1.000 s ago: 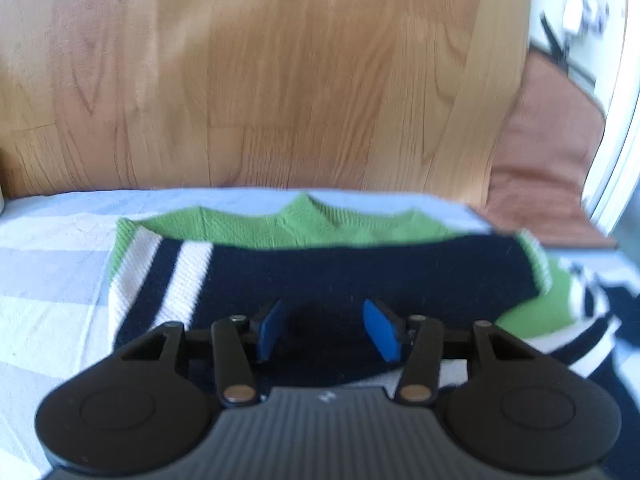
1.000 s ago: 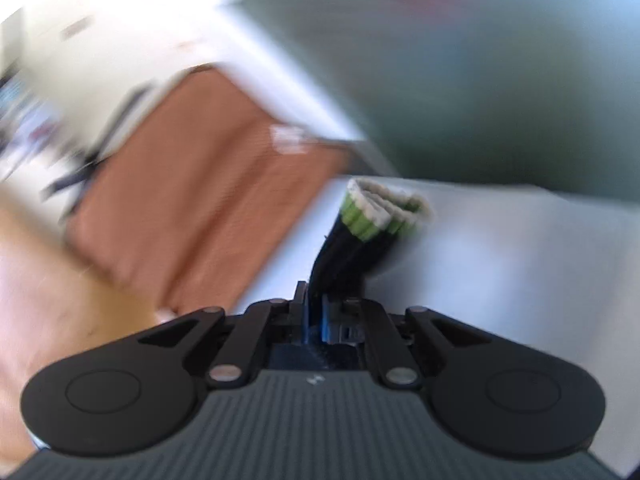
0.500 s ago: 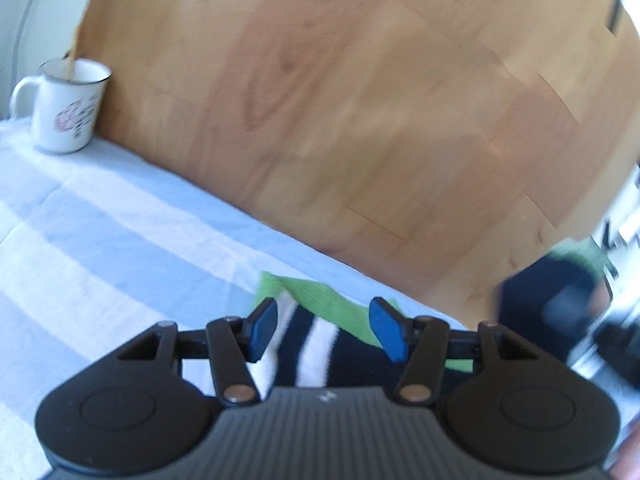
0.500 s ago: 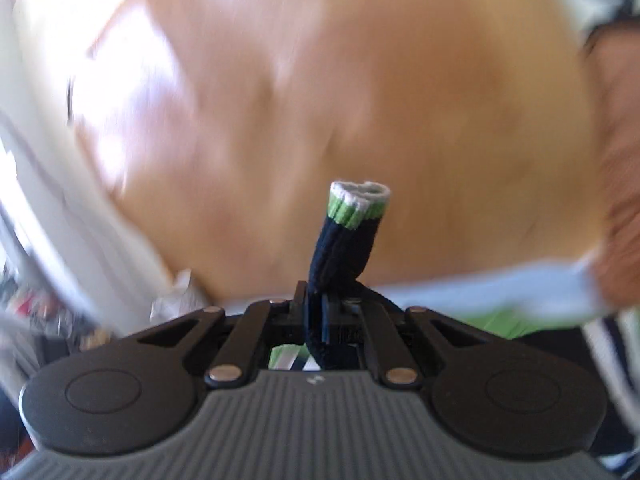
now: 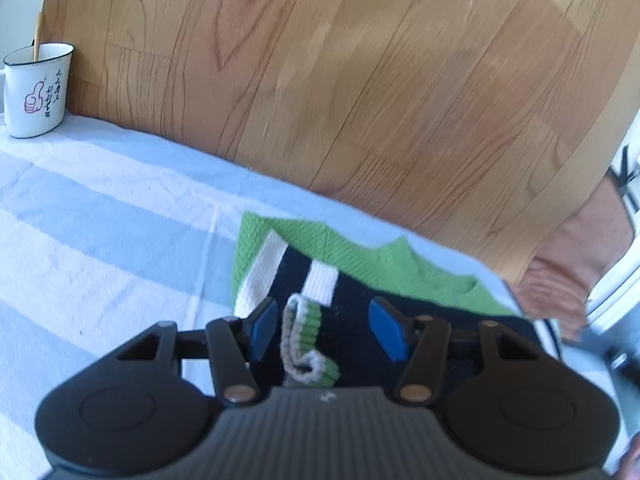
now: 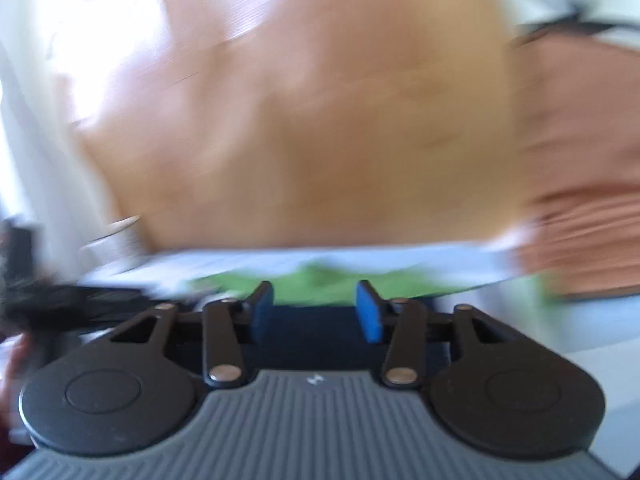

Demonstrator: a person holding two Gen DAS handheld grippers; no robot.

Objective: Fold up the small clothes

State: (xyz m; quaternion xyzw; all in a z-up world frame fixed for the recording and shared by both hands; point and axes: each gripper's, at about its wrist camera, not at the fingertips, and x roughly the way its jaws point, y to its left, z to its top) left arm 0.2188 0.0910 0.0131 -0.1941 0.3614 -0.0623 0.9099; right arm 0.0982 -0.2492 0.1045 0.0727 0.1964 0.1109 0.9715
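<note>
Here, at the bottom of the left wrist view, our left hand-held gripper [image 5: 324, 330] stands partly open, its blue pads [image 5: 262, 330] apart with nothing pressed between them; the sleeve cuff [image 5: 306, 344], ribbed in green and white, lies loose in the gap on top of the sweater [image 5: 360, 280]. In the right wrist view our right hand-held gripper [image 6: 316, 310] has its jaws opening, and we see only dark knit below them, nothing gripped, though that frame is badly smeared.

The sweater sits in the lower middle of the left frame, a small knit in navy, white and green, laid flat on the striped cloth [image 5: 100, 240] that covers the bench. We judge it light, soft and limp: it will sag and drag unless we lift it by a firm part. The ribbed cuff, the hem and the green neckline edge look like the best places to pinch, since the thicker knit should not slip from the pads.

Around it, an enamel mug [image 5: 36, 90] with a stick in it stands at the upper left, well apart from the sweater. The wood floor [image 5: 360, 80] fills the top, and a brown mat [image 5: 580, 248] lies at the right edge. Nothing blocks the fold.
</note>
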